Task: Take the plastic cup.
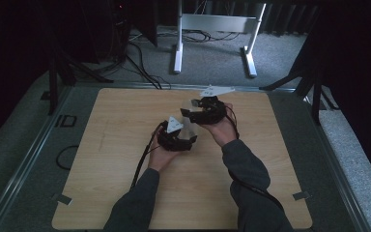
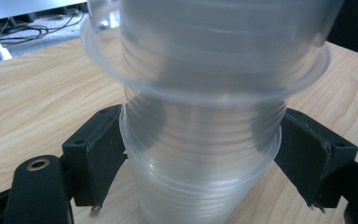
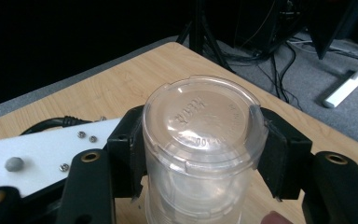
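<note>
Embossed lettering on the clear cup's base (image 3: 204,119) is illegible.

My rig: black grippers (image 1: 189,141), grey three-cornered plates (image 1: 175,124), brass-ringed screw holes, black cables (image 1: 142,162), dark grey sleeves (image 1: 244,166).

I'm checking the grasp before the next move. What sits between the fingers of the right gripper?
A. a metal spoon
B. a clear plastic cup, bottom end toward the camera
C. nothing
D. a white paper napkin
B: in the right gripper view the black fingers press on both sides of a clear plastic cup, and its round embossed base faces the camera.
</note>
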The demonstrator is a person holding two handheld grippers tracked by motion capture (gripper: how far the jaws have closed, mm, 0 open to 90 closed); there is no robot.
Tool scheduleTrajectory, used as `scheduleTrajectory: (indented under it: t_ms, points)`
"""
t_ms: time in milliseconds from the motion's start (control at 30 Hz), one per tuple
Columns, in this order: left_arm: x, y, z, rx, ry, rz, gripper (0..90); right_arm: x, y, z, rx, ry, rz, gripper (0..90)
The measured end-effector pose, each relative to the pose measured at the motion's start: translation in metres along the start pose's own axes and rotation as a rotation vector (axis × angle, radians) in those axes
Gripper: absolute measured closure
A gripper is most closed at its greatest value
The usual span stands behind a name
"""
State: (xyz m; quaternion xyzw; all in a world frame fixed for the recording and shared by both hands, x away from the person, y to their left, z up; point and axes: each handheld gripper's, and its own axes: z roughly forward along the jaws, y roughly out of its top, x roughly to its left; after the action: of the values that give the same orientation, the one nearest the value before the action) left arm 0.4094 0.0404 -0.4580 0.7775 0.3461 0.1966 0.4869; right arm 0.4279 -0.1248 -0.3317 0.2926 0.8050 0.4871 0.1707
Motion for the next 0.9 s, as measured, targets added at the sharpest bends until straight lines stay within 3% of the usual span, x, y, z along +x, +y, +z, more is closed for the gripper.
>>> scheduleTrajectory:
  t_ms: [333, 733, 900]
  points:
    - [0.002, 0.002, -0.005, -0.025, -0.001, -0.022, 19.2, 0.003, 0.015, -0.016, -0.026, -0.011, -0.02, 40.9]
    - [0.0, 0.005, -0.013, -0.044, 0.004, -0.009, 19.2, 0.003, 0.028, -0.03, -0.056, -0.004, -0.018, 41.1]
    - [0.003, 0.005, -0.018, -0.055, -0.004, -0.023, 21.5, 0.001, 0.034, -0.043, -0.076, -0.014, -0.019, 41.1]
